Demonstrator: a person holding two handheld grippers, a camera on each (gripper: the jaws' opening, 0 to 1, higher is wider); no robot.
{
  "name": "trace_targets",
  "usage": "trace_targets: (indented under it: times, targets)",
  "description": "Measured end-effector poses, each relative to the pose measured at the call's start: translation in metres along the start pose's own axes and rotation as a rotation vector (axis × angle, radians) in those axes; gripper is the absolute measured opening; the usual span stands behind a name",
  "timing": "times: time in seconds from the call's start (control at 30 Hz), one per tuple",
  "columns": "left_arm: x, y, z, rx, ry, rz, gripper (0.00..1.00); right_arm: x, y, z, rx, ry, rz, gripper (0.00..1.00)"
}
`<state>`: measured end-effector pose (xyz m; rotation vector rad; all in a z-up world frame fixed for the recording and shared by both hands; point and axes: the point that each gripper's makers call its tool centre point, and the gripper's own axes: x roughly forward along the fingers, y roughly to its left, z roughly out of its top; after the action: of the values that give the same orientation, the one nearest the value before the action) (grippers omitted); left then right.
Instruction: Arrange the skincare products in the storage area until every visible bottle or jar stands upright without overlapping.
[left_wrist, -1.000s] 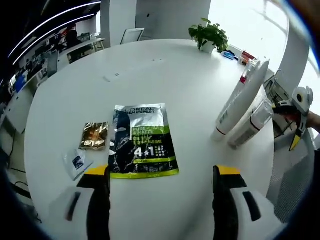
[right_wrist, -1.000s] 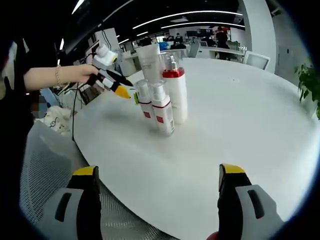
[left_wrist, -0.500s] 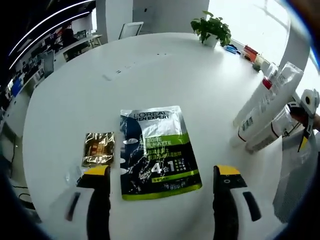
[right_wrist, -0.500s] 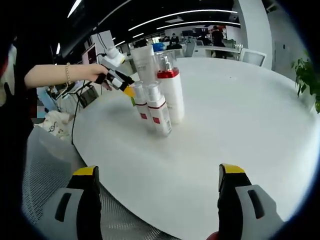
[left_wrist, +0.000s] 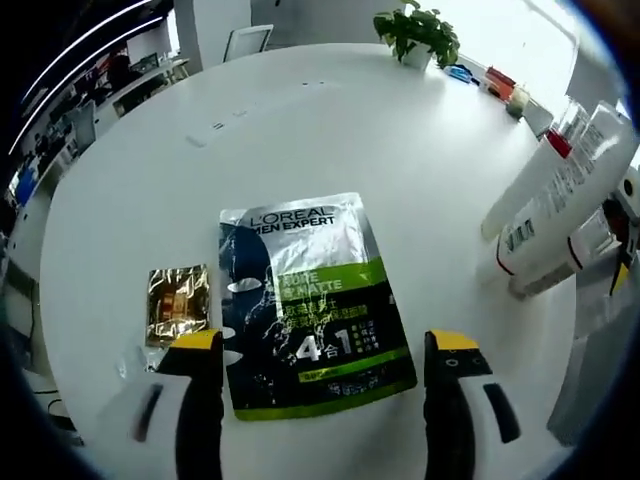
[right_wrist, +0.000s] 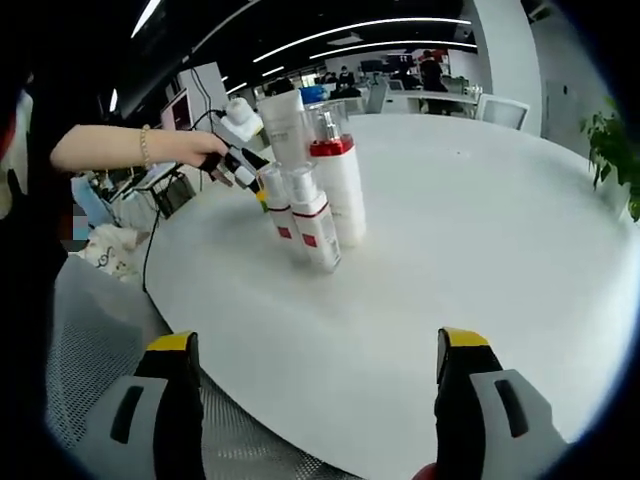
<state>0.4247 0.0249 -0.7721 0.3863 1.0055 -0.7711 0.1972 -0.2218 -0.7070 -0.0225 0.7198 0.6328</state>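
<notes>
A dark and green L'Oreal pouch (left_wrist: 305, 300) lies flat on the round white table (left_wrist: 330, 130), just ahead of my left gripper (left_wrist: 322, 345), which hangs open above its near end. A gold sachet (left_wrist: 178, 303) lies left of the pouch. Several white bottles (left_wrist: 560, 200) stand close together at the right. In the right gripper view the same cluster stands upright: a tall tube (right_wrist: 283, 125), a red-collared pump bottle (right_wrist: 338, 175) and two small red-banded bottles (right_wrist: 312, 218). A hand holds the left gripper (right_wrist: 240, 160) just behind them. My right gripper (right_wrist: 315, 345) is open and holds nothing.
A potted plant (left_wrist: 418, 30) and small items stand at the table's far edge. A small pale sachet (left_wrist: 135, 360) lies partly behind my left jaw. A mesh chair (right_wrist: 90, 330) sits beside the table's near edge. Office desks stand beyond.
The left gripper view has closed in on the pouch, which now looks larger and nearer. In the right gripper view, the hand with the left gripper has moved right, closer behind the bottles.
</notes>
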Motion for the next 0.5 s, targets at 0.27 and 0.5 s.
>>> trace_targets:
  times: [0.27, 0.5]
  targets:
    - [0.0012, 0.0072, -0.0008, 0.040, 0.008, 0.033, 0.72, 0.0000, -0.0006, 0.0001, 0.010, -0.001, -0.001, 0.97]
    - [-0.0008, -0.0001, 0.0019, 0.061, -0.016, 0.032, 0.65, -0.0001, -0.0011, 0.0001, 0.010, -0.001, -0.004, 0.97]
